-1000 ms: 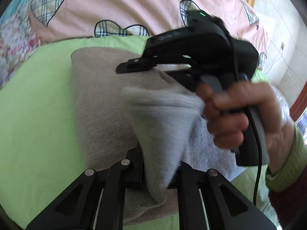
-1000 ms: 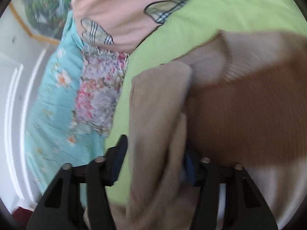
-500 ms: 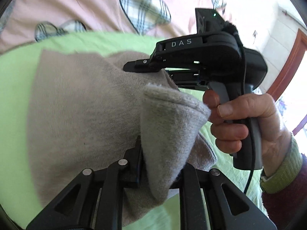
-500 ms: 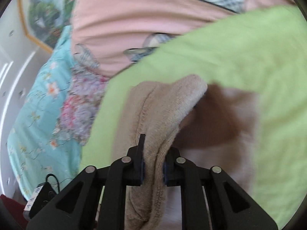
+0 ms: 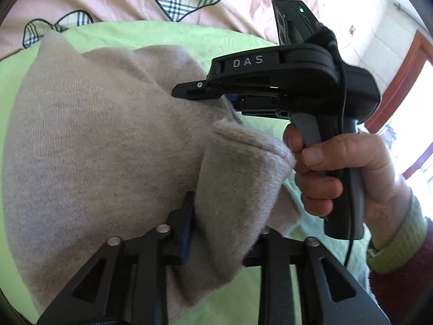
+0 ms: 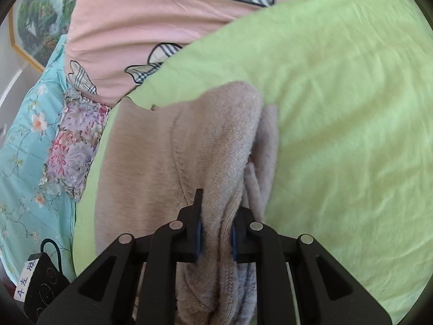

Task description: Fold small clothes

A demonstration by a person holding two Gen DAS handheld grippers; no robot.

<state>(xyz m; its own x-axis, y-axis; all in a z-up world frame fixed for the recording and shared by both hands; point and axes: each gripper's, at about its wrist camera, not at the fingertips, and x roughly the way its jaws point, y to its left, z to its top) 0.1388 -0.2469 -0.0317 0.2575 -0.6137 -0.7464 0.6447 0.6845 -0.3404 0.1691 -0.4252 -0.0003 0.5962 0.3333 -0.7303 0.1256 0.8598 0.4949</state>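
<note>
Beige knit point(image 5: 89, 140) lies on green sheet point(image 5: 167, 33), part lifted at near edge. Left gripper point(image 5: 216, 233) clamped on a raised fold of the knit, cloth bunched between its fingers and draping over them. Right gripper point(image 6: 215, 233) likewise clamped on a thick gathered fold, near side of the garment; in left view it reaches in from the right, hand point(image 5: 343, 173) on its grip, tip over the knit. Pink quilt point(image 6: 162, 27) with plaid hearts at far side; blue floral cloth point(image 6: 29, 140) far left
</note>
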